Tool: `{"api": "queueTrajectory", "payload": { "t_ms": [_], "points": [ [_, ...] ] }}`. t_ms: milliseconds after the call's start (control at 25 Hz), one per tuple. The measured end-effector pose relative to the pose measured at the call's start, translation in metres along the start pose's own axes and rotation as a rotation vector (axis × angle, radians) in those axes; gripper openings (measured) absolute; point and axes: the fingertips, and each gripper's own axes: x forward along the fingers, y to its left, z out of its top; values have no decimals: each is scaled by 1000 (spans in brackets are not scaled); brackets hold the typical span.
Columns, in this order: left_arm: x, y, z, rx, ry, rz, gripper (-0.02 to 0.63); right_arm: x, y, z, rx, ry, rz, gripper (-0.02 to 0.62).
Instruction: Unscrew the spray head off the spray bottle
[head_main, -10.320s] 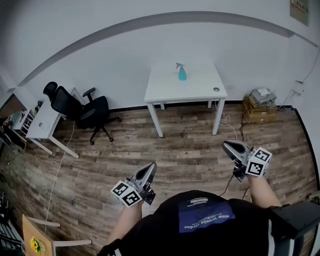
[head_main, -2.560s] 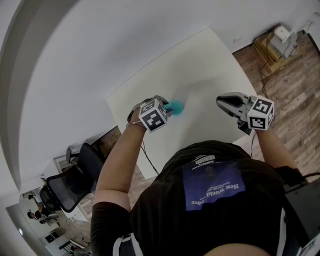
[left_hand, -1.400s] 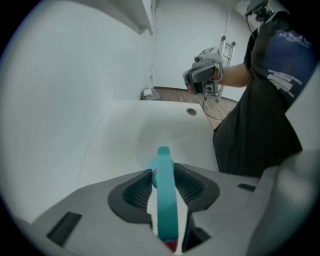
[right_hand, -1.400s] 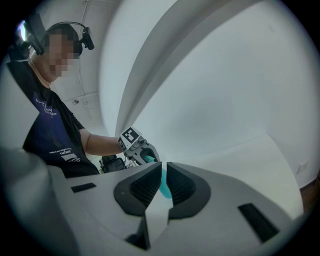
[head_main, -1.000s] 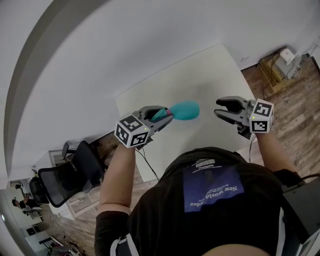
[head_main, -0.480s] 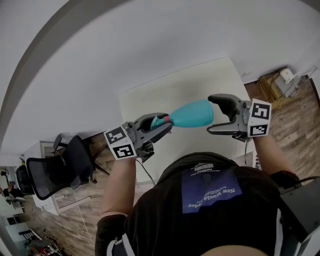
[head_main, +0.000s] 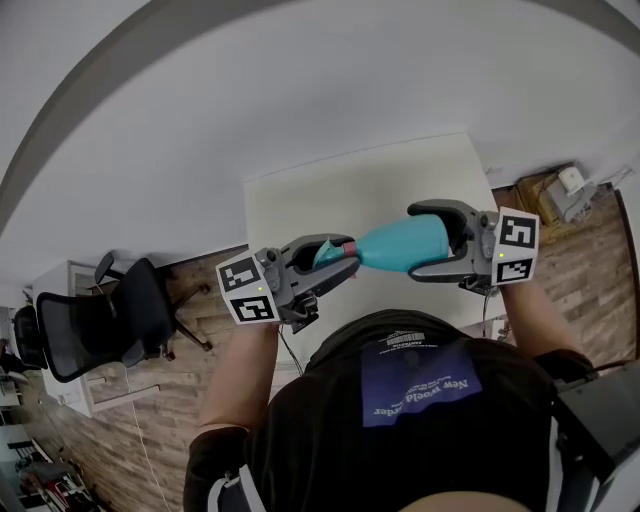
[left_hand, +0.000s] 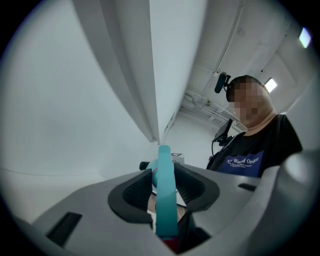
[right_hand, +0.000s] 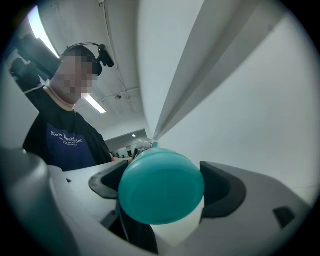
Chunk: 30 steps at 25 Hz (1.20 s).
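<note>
Grip set-up. Left claw (head_main: 345, 262) clamps the spray head (head_main: 325, 252); bottle (head_main: 405, 245) hangs level above the tabletop (head_main: 300, 200). Right claw (head_main: 412, 243) has just been opening wide, bottle base between its jaws, ungripped. Next: close on body, twist.

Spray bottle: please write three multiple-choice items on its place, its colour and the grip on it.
1. The spray bottle is: A on the table B in the air between left tool and right tool C on the floor
2. Its body is: A teal B red C yellow
3. The left tool is: A empty B shut on the spray head C unseen
Key: 1 B: it hangs level, base between the right tool's jaws, which have just been opening. 2 A: plainly teal. 3 B: pads clamp the head.
</note>
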Motion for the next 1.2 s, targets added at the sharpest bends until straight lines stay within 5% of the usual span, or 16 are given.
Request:
{"api": "queueTrajectory", "payload": {
  "t_ms": [280,560,880,1000,1200],
  "points": [
    [-1,-11,-11,-152,-94,11,144,-4,21,-7,-130,43,-1,431],
    [-5,-13,-7,-241,-97,-13,146,1,27,1,-246,55,5,419],
    [-7,19,-24,-763,-294,19,146,2,32,-6,-594,208,-99,417],
    [-2,23,-23,-769,-292,39,146,-2,25,-8,-531,200,-110,417],
    [3,14,-22,-609,-209,61,147,-18,11,-14,-308,60,-87,417]
  ]
}}
